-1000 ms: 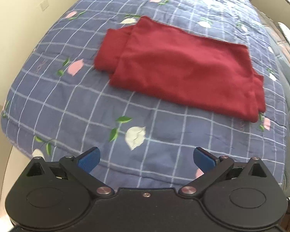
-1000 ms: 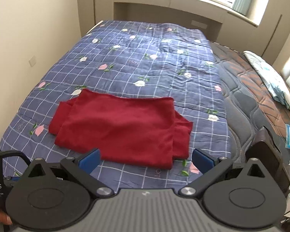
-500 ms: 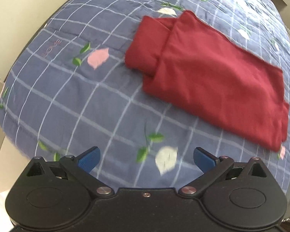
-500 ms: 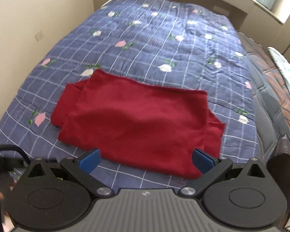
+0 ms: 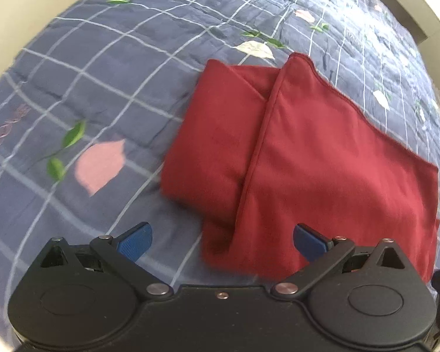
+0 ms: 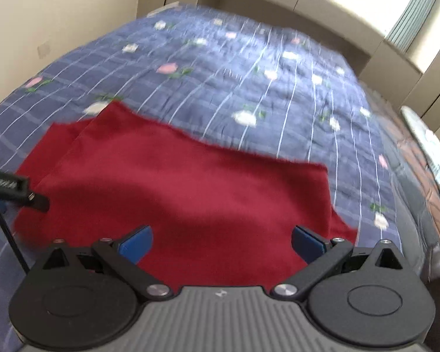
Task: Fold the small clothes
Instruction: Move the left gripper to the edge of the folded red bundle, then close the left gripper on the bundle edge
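Where the blue checked quilt (image 5: pixel 108 67) with its pink and white flowers covers the bed, one red garment (image 5: pixel 322 170) lies flat, folded into a rough rectangle, a narrower folded layer showing at its left end. Left gripper (image 5: pixel 222 238): jaws spread wide, blue pads empty, poised over the garment's near left corner. Right gripper (image 6: pixel 221 240): jaws likewise wide apart, holding nothing, above the garment's near edge. Right-wrist view blurred; a black cabled device (image 6: pixel 11 189) enters at its left edge.
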### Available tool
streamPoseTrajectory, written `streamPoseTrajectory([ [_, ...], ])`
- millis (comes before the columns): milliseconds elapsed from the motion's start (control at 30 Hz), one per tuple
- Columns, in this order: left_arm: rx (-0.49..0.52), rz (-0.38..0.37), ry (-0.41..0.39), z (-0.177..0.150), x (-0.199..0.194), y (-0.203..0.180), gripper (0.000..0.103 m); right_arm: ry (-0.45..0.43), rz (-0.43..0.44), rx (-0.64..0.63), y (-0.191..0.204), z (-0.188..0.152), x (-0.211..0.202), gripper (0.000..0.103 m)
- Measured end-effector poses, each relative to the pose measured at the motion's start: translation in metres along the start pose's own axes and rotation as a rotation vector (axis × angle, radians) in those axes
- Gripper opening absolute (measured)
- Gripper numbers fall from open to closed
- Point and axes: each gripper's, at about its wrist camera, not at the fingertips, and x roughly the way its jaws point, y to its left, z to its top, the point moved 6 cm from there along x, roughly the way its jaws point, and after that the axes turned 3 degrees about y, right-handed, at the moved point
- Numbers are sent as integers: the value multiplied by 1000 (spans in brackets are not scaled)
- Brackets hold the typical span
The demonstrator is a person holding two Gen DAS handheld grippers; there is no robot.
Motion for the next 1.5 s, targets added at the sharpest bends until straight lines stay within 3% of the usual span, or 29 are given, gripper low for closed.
streamPoseTrajectory([
  [167, -9, -29, -27, 10, 22, 0, 102, -85, -64, -15, -1, -2, 43, 103],
  [467, 23, 24, -63, 14, 30, -8, 102, -92, -13, -2, -1, -25, 90, 103],
  [867, 31, 90, -82, 9, 31, -15, 102, -210, -47, 103, 4, -51, 92, 103],
  [1133, 1, 49, -94, 7, 25, -17, 102, -225, -21, 129, 1, -54, 93, 103],
  [1267, -30, -44, -115, 4, 21, -23, 89, -228, -19, 134, 1, -55, 93, 103],
  [1500, -176, -82, -158, 1, 20, -10, 68, -231, -6, 146, 0, -55, 94, 103],
])
